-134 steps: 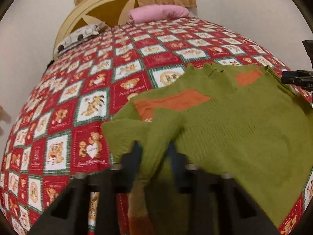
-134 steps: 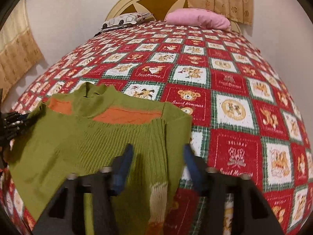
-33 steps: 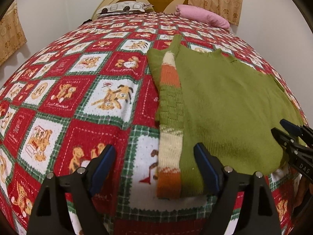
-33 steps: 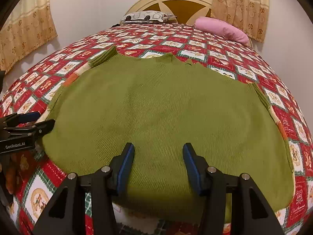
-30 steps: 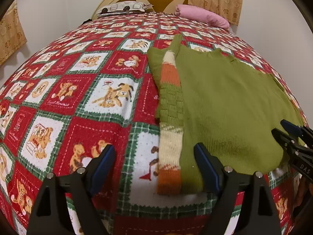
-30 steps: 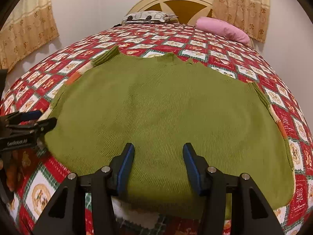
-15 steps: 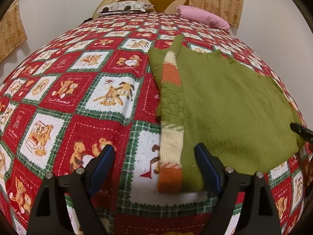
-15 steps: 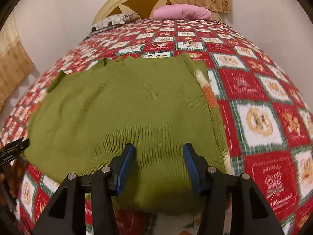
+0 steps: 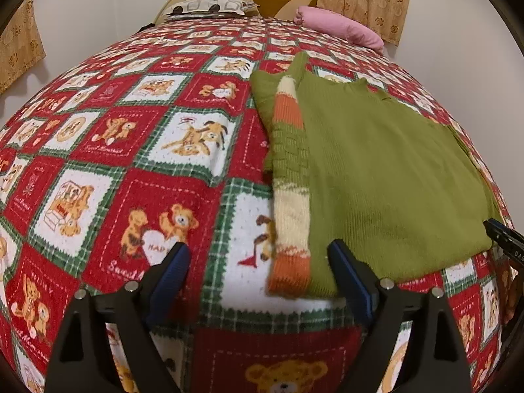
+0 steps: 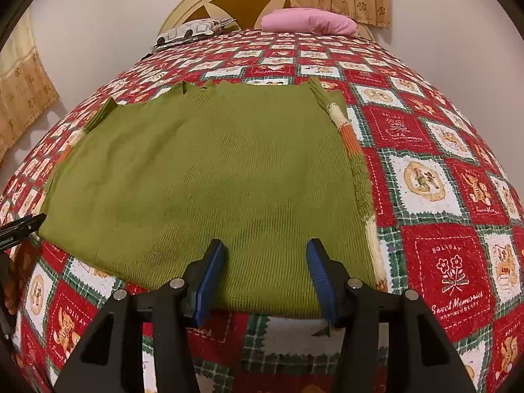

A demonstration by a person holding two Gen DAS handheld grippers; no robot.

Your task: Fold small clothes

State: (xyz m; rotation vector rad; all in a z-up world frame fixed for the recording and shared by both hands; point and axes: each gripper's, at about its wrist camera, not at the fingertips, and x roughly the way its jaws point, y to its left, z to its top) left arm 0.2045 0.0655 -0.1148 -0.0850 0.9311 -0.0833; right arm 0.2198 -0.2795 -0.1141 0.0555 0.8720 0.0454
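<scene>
Olive-green ribbed knit, the sweater (image 10: 209,183) lies flat on the red, white and green teddy-bear bedspread (image 9: 137,150), body smooth, neck toward the headboard (image 10: 235,3). Both sleeves are folded in along the side edges, each showing cream and orange bands and a basket-weave stretch (image 9: 290,150). The left gripper (image 9: 258,271) hangs with jaws spread wide over the hem corner, the orange cuff between them but untouched. The right gripper (image 10: 265,278) stands part-open over the middle of the hem, pads clear of the cloth. The sweater's underside is hidden, and only the tip of each gripper shows in the other's view. A pink pillow (image 10: 308,21) lies by the headboard.
</scene>
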